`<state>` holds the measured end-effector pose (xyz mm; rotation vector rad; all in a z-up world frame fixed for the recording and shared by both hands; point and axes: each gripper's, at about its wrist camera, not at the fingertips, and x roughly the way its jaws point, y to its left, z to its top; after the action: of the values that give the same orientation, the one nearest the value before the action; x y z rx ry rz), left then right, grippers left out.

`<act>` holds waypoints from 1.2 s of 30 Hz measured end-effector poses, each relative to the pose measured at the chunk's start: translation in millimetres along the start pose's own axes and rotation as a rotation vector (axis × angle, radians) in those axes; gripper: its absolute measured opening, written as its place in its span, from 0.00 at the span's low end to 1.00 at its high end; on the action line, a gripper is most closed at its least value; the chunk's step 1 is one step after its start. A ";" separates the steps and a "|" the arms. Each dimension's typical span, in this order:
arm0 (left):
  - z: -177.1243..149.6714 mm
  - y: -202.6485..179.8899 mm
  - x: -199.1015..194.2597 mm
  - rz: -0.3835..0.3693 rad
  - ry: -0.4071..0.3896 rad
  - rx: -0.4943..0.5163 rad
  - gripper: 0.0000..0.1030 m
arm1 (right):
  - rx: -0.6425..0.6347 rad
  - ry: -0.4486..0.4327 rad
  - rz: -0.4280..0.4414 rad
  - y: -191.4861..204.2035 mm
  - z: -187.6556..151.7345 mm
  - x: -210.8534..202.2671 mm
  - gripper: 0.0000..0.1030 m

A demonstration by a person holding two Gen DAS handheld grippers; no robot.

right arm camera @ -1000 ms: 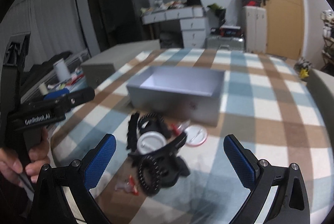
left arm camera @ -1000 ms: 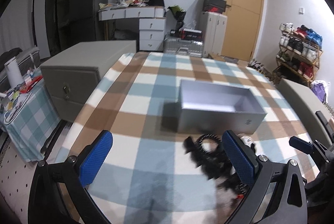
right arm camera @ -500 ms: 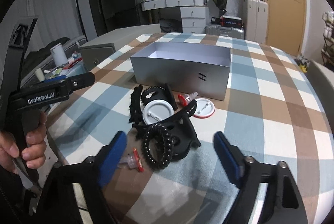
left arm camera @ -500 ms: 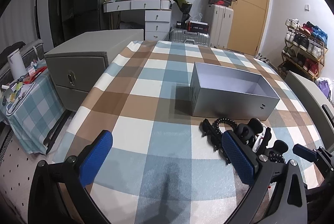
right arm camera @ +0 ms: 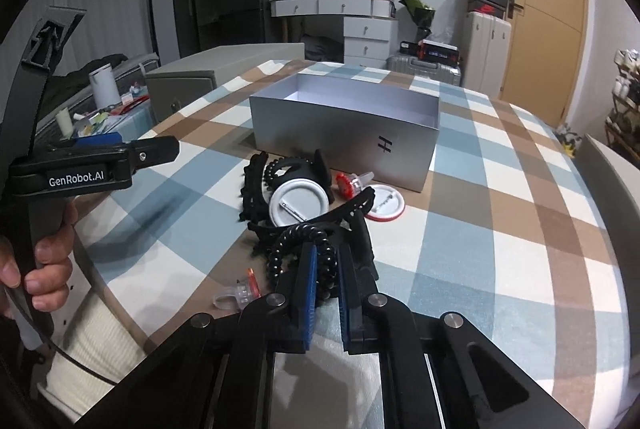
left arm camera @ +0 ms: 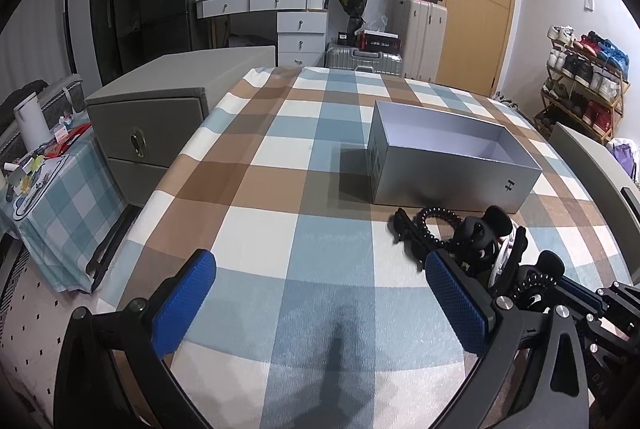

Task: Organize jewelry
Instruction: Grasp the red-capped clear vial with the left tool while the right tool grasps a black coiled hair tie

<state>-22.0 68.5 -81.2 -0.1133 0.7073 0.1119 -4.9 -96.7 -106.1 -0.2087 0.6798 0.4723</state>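
The right tool (right arm camera: 325, 271) has just closed onto the black coil hair tie (right arm camera: 298, 249).

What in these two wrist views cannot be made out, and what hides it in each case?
- Floor of the open silver cardboard box: right wrist view, hidden by its own front wall.
- Near part of the black coiled hair tie: right wrist view, covered by the closed right hand-held gripper.
- Pile of black hair clips: left wrist view, partly behind the left hand-held gripper, whose jaws stand wide.
- Shoe rack: left wrist view, too small for detail.
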 end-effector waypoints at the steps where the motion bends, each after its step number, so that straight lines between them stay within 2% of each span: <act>1: -0.2 -0.7 -0.1 0.001 0.000 0.002 0.99 | 0.004 -0.007 0.008 -1.1 -0.4 -1.4 0.08; 8: -0.8 -8.1 -1.3 -0.031 0.013 0.018 0.99 | 0.046 -0.090 0.059 -8.6 3.0 -17.5 0.08; 12: -2.4 -16.5 -0.8 -0.123 0.047 0.023 0.99 | 0.089 -0.145 0.077 -17.7 7.1 -28.4 0.08; 15: -5.6 -26.7 -1.3 -0.229 0.082 0.038 0.99 | 0.116 -0.181 0.072 -24.4 10.2 -36.7 0.08; 19: -12.6 -46.0 -0.7 -0.297 0.127 0.094 0.99 | 0.130 -0.216 0.055 -33.6 13.6 -44.4 0.08; 24: -19.9 -64.5 4.2 -0.345 0.207 0.130 0.99 | 0.152 -0.241 0.042 -44.2 13.6 -50.6 0.08; 29: -24.8 -80.1 0.5 -0.350 0.213 0.210 0.97 | 0.157 -0.248 0.031 -49.5 10.5 -52.6 0.08; 32: -26.9 -86.0 -0.1 -0.360 0.221 0.246 0.90 | 0.160 -0.254 0.028 -51.7 8.9 -54.3 0.08; 35: -28.2 -87.9 0.6 -0.378 0.234 0.268 0.77 | 0.163 -0.259 0.026 -53.4 7.2 -55.8 0.08; 36: -28.3 -89.1 2.5 -0.387 0.246 0.277 0.63 | 0.163 -0.260 0.026 -53.6 6.7 -56.1 0.08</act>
<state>-25.7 -23.4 -98.3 0.0040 0.9260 -0.3753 -13.3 -161.0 -62.9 0.0158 0.4634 0.4567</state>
